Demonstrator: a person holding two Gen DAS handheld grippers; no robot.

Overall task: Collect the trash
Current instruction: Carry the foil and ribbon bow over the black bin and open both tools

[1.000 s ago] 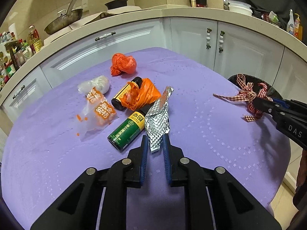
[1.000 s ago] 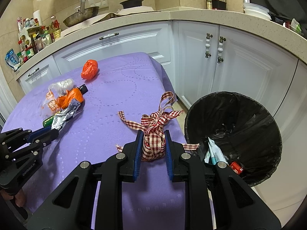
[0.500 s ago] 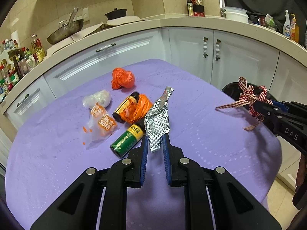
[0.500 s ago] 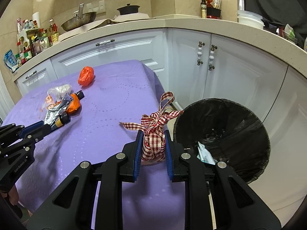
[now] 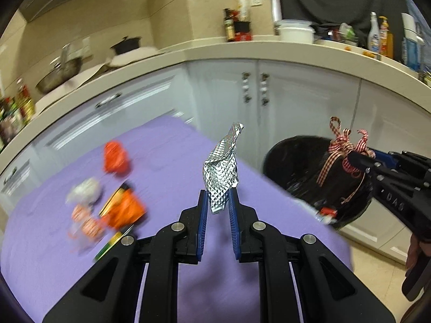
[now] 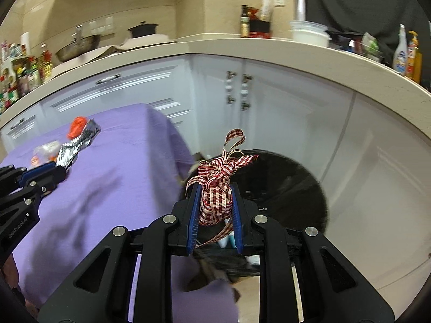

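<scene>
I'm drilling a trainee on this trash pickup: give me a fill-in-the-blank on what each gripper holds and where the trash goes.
The left gripper is shut on a crumpled piece of silver ____.
The right gripper holds a red-and-white checked ____.
The trash bin is lined with a ____ bag.
The tablecloth is ____.

Missing: foil; ribbon; black; purple

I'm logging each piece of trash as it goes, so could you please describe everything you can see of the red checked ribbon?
The red checked ribbon is a red-and-white gingham fabric strip tied into a bunched bow, with several loops standing up and loose tails hanging below. The right gripper is shut on its knotted middle, blue pads pressing both sides. It hangs in the air over the black-lined trash bin, just past the edge of the purple tablecloth, touching nothing but the pads.
</scene>
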